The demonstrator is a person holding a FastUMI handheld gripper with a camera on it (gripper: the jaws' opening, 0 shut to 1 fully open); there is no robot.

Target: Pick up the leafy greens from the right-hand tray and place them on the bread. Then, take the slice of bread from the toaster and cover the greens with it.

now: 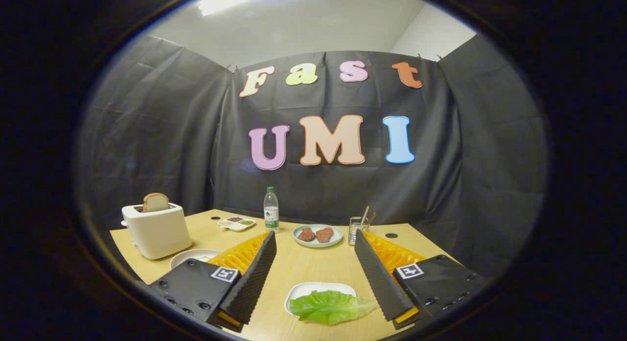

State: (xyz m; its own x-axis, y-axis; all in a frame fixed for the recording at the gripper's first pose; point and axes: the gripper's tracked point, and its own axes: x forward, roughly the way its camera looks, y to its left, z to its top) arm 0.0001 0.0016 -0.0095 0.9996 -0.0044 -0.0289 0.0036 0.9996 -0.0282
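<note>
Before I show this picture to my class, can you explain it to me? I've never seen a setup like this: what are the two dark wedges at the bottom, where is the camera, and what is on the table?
The wedges are the two fingers of a hand-held tool. A person carries it; no robot arm is involved. The camera rides on the tool and looks forward along the fingers, so you see what the tool faces. The fingers are spread open and hold nothing.

Between the fingers a green leaf lies on a white tray. Beyond them on the wooden table are a plate of meat, a bottle, a glass with sticks and a small sauce dish. Off to the left stands a toaster with a bread slice poking out, and a white plate in front of it.
</note>
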